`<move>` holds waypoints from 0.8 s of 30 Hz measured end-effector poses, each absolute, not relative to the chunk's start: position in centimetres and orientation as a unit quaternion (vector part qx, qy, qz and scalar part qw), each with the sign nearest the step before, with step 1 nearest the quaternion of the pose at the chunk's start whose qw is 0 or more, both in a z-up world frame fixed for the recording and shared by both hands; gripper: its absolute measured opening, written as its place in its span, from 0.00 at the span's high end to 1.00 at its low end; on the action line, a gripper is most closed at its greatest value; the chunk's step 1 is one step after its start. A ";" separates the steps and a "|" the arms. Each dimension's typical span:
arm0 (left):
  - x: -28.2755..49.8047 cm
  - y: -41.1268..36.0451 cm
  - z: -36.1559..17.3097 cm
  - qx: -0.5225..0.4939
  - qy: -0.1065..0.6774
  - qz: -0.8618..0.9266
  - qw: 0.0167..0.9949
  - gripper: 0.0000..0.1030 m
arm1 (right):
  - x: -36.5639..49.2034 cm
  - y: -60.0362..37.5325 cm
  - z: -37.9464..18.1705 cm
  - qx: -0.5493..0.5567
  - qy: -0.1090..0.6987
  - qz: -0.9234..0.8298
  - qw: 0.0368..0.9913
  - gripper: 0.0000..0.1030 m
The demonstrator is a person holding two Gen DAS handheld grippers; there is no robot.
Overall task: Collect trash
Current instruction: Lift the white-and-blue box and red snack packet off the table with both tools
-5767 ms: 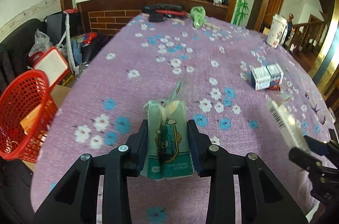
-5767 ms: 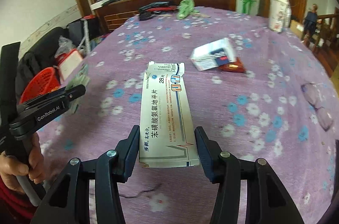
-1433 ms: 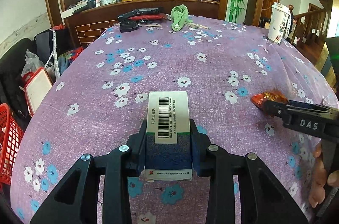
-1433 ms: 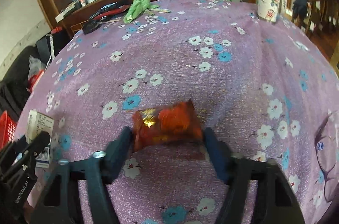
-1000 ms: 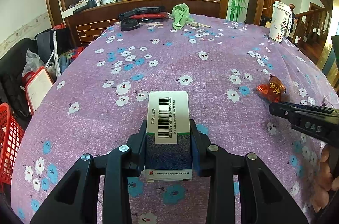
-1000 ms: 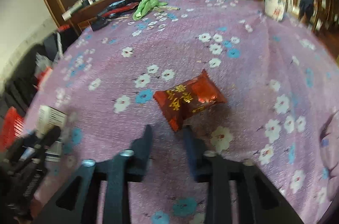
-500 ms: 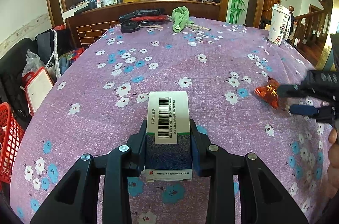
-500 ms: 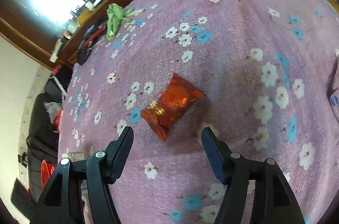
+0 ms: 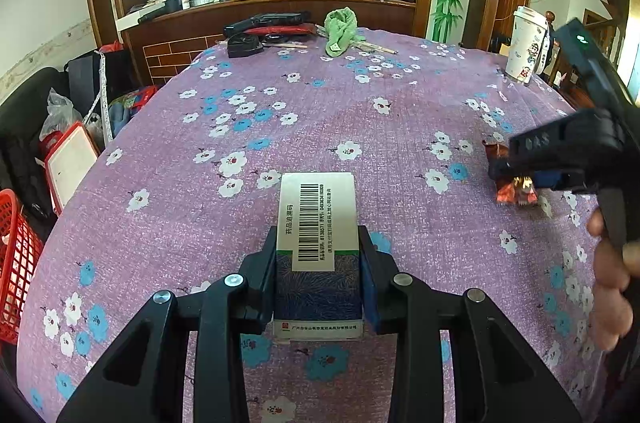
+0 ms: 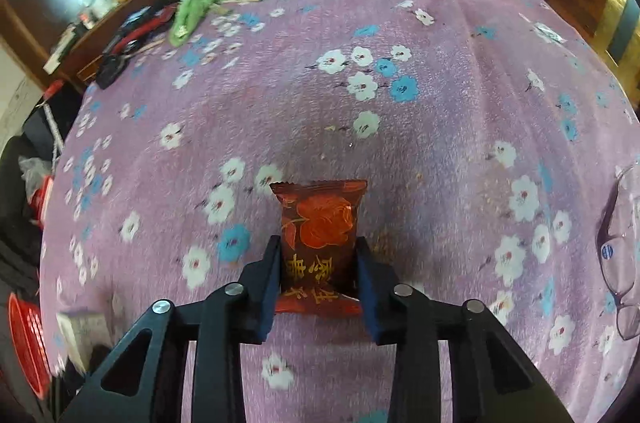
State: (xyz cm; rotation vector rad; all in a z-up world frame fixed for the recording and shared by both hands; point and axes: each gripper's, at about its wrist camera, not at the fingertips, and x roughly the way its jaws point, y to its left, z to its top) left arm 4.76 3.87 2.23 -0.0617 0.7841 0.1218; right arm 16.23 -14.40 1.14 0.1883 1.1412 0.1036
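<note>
The right gripper (image 10: 317,275) has just been closing on the red snack packet (image 10: 319,235), now pinched low over the bench (image 10: 440,127); lift straight, lest the slippery film slide; the left gripper (image 9: 319,275) grips the medicine box (image 9: 318,223); the red basket (image 9: 16,263) waits at nine o'clock.

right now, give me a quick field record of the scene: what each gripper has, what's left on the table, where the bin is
left gripper: shut on box, barcode face up
right gripper: jaws just closed, shut on red wrapper
table: purple flowered cloth
far edge: green cloth, black and red tools
far right: paper cup
near right: glasses
red basket: off the table's left edge
trash loose on the table: none that I can see
</note>
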 end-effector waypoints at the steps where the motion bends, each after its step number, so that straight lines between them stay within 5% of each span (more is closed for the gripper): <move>1: 4.7 3.9 2.2 -0.030 0.382 0.059 0.922 0.68 | 15.8 -14.5 1.2 0.092 0.535 0.055 0.838 0.66; 12: 4.3 4.8 3.0 -0.045 0.356 0.072 0.930 0.68 | 9.3 -10.6 4.2 0.030 0.403 0.159 0.901 0.65; 24: 4.2 5.2 3.3 -0.053 0.349 0.076 0.932 0.68 | 8.0 -9.7 4.9 0.010 0.383 0.174 0.907 0.65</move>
